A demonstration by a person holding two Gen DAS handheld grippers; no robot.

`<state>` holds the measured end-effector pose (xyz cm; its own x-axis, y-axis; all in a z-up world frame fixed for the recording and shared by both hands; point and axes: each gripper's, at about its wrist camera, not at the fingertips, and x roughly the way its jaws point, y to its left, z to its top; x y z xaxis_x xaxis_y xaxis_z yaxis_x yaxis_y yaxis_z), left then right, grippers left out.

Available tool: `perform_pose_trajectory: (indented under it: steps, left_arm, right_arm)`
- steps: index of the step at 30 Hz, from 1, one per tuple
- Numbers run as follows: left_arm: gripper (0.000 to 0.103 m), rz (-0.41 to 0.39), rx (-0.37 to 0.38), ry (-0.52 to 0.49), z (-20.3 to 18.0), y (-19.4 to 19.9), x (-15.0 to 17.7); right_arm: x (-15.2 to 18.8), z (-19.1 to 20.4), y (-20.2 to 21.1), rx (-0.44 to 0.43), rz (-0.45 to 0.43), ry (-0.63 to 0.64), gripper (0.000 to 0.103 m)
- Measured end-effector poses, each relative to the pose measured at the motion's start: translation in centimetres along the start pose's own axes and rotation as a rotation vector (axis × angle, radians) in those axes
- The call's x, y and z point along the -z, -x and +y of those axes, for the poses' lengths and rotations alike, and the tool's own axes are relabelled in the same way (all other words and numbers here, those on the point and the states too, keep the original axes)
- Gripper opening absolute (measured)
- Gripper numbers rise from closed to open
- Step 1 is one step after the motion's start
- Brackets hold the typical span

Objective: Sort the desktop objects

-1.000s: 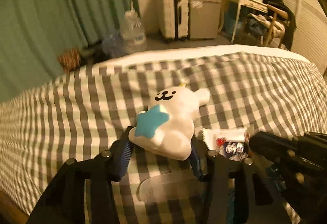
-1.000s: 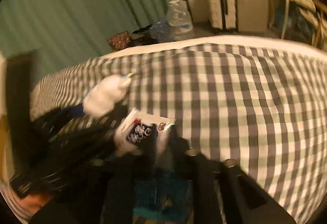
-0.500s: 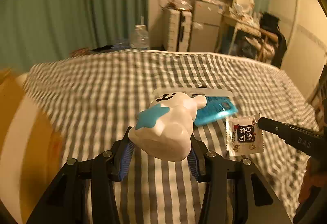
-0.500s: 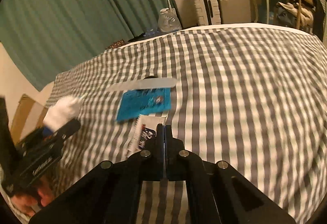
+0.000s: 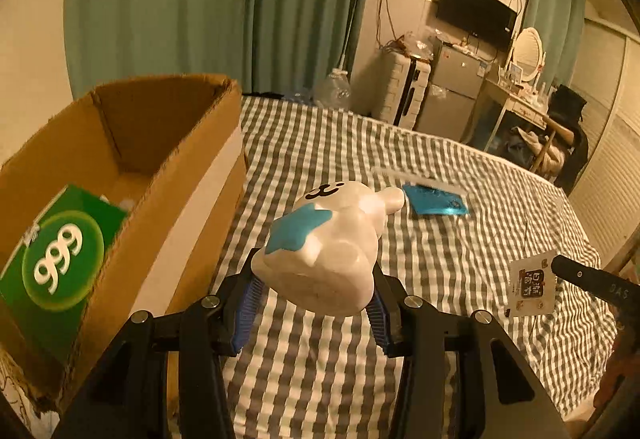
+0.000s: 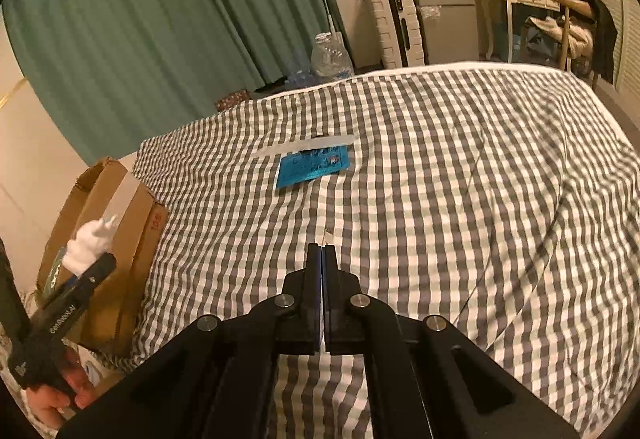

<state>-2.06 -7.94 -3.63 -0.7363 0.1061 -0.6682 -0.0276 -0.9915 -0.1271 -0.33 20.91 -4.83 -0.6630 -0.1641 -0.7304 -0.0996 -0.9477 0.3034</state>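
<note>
Left gripper (image 5: 316, 303) pinching white toy (image 5: 328, 251) above the bed, just beside the box (image 5: 168, 175) rim. Right gripper (image 6: 322, 259) pressed tight on thin sachet (image 5: 532, 287) edge, could slip out; toy's rounded, may squirt loose.

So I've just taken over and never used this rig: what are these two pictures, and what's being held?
No robot: a person carries a two-finger claw in each hand, each with a fisheye camera looking along its fingers. The left view shows the left claw gripping a white bear-faced toy with a blue star, beside a brown cardboard box. The right claw is pinched shut on a small white printed sachet. On the checked bedspread lie a shiny blue packet and a clear plastic strip.
</note>
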Motion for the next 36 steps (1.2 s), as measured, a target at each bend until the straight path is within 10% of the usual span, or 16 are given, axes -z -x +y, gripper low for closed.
perform_pose_trajectory:
  steps: [13,17,24,30,36]
  left_arm:
    - [0.048,0.075,0.033,-0.089,-1.2,-3.9,2.2]
    - [0.048,0.098,0.046,-0.043,-0.7,-4.5,2.2]
    - [0.048,0.098,0.051,-0.021,-0.4,-4.2,1.9]
    - [0.048,0.112,0.046,-0.012,0.0,-4.6,2.0]
    - [0.048,0.125,0.048,0.006,0.3,-5.0,2.2]
  right_arm:
    - [1.4,-1.5,-7.4,0.029,0.163,-0.015,0.003]
    - [1.4,-1.8,-6.8,0.104,0.161,-0.018,0.035]
    - [2.1,-1.6,-7.9,0.112,0.233,-0.003,0.059]
    - [3.1,0.0,-10.5,0.145,0.298,0.094,0.059]
    - [3.1,0.3,-9.8,0.142,0.277,0.12,0.031]
